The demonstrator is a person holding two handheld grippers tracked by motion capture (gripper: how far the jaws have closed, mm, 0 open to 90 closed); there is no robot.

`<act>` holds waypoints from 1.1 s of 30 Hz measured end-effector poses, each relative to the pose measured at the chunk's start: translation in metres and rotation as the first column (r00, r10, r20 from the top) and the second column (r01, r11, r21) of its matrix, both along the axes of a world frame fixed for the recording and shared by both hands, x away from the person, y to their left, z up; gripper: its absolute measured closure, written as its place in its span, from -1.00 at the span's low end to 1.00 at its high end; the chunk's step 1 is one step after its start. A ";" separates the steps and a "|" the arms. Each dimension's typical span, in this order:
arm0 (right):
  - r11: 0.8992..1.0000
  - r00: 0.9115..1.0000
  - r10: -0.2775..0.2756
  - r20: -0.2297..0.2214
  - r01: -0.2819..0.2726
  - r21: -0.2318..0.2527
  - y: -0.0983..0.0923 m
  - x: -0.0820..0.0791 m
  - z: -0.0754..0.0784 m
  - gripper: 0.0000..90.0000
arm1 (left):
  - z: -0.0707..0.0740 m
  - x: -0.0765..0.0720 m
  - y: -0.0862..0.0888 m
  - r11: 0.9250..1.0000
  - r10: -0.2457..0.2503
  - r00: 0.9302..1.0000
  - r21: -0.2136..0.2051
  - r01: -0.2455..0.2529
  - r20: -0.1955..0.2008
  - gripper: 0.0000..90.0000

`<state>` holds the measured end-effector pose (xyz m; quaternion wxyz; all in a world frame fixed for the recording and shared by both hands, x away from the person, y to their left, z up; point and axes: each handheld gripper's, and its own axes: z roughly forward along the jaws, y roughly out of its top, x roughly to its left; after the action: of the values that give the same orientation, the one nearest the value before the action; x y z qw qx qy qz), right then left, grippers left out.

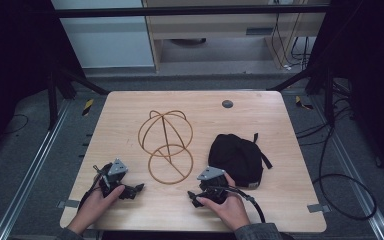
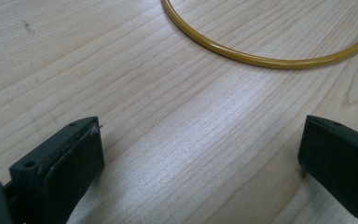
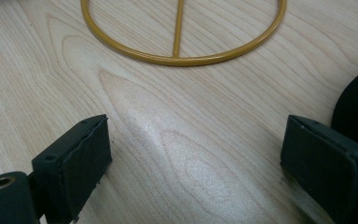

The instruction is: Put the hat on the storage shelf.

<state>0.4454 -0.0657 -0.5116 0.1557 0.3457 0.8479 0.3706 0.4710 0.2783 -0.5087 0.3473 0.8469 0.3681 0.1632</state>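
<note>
Two grippers rest low on the table point(image 1: 130, 105), jaws wide apart, nothing between them: left gripper point(image 1: 139, 188), right gripper point(image 1: 192, 196). Black cap point(image 1: 236, 157) lies just right of the right gripper; wire cap stand point(image 1: 166, 145) sits mid-table between the hands. Risk, judged: soft cap could fold or slip in a pinch; light stand could tip or skid if nudged. No containers present.
</note>
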 end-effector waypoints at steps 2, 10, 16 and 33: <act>1.000 1.000 -0.001 0.001 0.001 0.000 0.000 0.000 0.000 -0.81 | 0.000 0.000 0.000 1.000 -0.002 1.000 0.001 0.002 0.000 -1.00; 0.998 0.999 -0.031 -0.010 0.031 -0.054 -0.002 -0.003 0.008 -0.78 | 0.000 0.000 0.000 1.000 -0.003 1.000 0.000 0.003 0.001 -1.00; 0.997 0.999 -0.049 0.013 0.050 -0.050 -0.012 -0.014 0.024 -0.81 | 0.000 0.000 0.000 1.000 -0.003 1.000 0.002 0.003 0.002 -1.00; 0.934 0.910 -0.352 0.220 0.358 0.017 -0.089 -0.038 0.059 -0.74 | 0.000 0.001 0.000 1.000 -0.003 1.000 0.002 0.003 0.002 -1.00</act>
<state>0.4073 -0.1545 -0.4525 0.3169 0.4491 0.7529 0.3618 0.4715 0.2781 -0.5086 0.3472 0.8476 0.3662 0.1638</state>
